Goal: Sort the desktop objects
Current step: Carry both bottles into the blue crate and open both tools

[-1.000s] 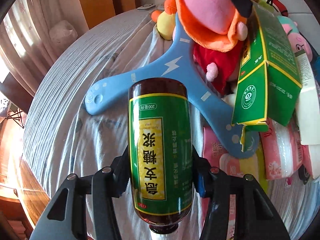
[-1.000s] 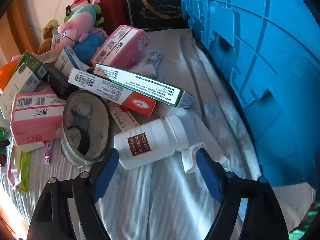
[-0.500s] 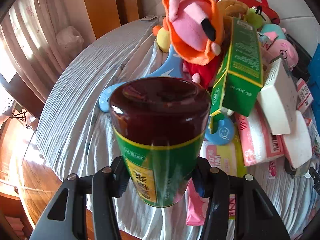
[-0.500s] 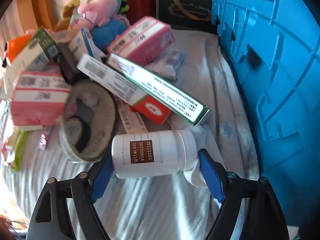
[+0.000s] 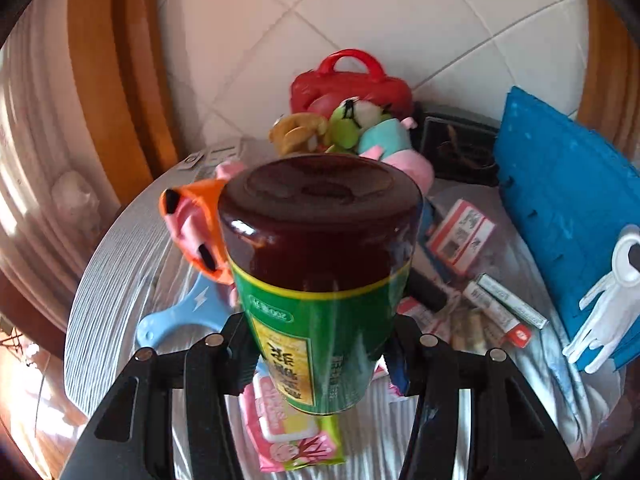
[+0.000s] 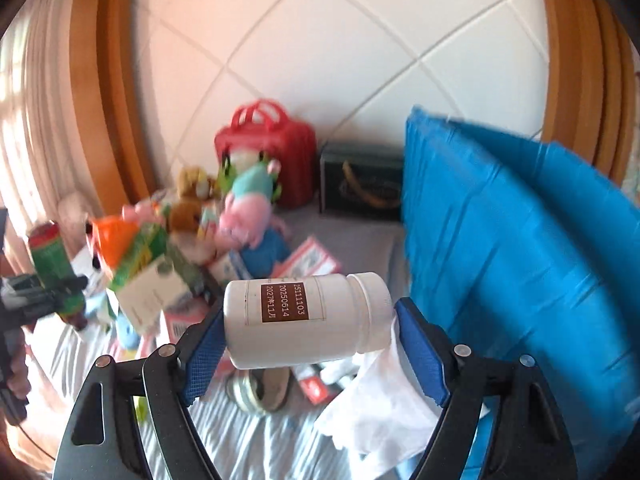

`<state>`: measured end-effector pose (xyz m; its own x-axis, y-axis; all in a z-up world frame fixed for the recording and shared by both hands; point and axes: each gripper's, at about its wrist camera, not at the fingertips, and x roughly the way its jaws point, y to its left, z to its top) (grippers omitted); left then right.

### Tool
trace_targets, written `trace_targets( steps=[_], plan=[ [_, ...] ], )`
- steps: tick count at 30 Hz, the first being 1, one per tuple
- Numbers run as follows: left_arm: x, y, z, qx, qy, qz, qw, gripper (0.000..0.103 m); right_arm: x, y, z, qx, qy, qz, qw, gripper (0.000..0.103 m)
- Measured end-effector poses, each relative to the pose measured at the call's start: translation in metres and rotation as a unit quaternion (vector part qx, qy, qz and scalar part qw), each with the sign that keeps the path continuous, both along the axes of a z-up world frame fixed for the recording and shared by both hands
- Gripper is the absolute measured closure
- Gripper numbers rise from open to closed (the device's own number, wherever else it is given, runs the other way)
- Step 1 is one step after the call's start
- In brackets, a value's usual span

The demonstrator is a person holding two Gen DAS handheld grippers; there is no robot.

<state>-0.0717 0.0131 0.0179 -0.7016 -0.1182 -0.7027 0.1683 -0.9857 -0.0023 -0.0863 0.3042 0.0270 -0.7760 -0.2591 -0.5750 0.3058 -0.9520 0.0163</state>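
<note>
My left gripper (image 5: 320,344) is shut on a brown syrup bottle (image 5: 320,264) with a green and yellow label, held base forward above the bed. The same bottle (image 6: 52,264) shows at the left edge of the right wrist view. My right gripper (image 6: 310,336) is shut on a white pill bottle (image 6: 304,316), gripped end to end and lifted off the sheet; a white cloth (image 6: 380,404) hangs at its cap side. Boxes (image 5: 460,236) and plush toys (image 6: 244,212) are piled on the grey striped sheet (image 5: 108,280) below.
A blue plastic crate (image 6: 520,260) stands on the right, also in the left wrist view (image 5: 560,208). A red bag (image 5: 352,88) and a dark box (image 6: 360,184) sit against the tiled wall. A blue boomerang toy (image 5: 180,316) and pink packets (image 5: 288,432) lie below.
Both grippers have risen and tilted up toward the wall. The right gripper closed on the white pill bottle and lifted it off the sheet. The left still holds the syrup bottle.
</note>
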Motion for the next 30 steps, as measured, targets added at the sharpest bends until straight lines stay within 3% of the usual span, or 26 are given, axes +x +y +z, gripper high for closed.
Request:
trace_targets(
  steps=[5, 11, 15, 19, 25, 28, 30],
  plan=[
    [-0.032, 0.066, 0.037, 0.011, 0.021, -0.079, 0.9966, 0.052, -0.003, 0.023, 0.054, 0.000, 0.046, -0.023, 0.999, 0.022],
    [-0.075, 0.142, 0.072, 0.023, 0.039, -0.152, 0.9873, 0.052, -0.027, 0.069, 0.100, -0.005, 0.056, -0.043, 0.998, 0.022],
    [-0.097, 0.191, 0.114, 0.024, 0.073, -0.185, 0.9798, 0.052, -0.032, 0.108, 0.146, -0.013, 0.084, -0.048, 0.995, 0.022],
    [-0.119, 0.246, 0.157, 0.034, 0.094, -0.218, 0.9709, 0.052, -0.053, 0.150, 0.188, 0.009, 0.111, -0.071, 0.991, 0.022],
    [-0.182, 0.332, 0.195, 0.054, 0.080, -0.260, 0.9608, 0.053, -0.108, 0.217, 0.202, 0.043, 0.100, -0.123, 0.986, 0.022],
    [-0.225, 0.376, 0.196, 0.064, 0.053, -0.282, 0.9559, 0.053, -0.143, 0.253, 0.189, 0.053, 0.072, -0.147, 0.985, 0.022],
    [-0.256, 0.402, 0.186, 0.058, 0.029, -0.282, 0.9571, 0.053, -0.163, 0.271, 0.178, 0.061, 0.056, -0.159, 0.984, 0.022]
  ],
)
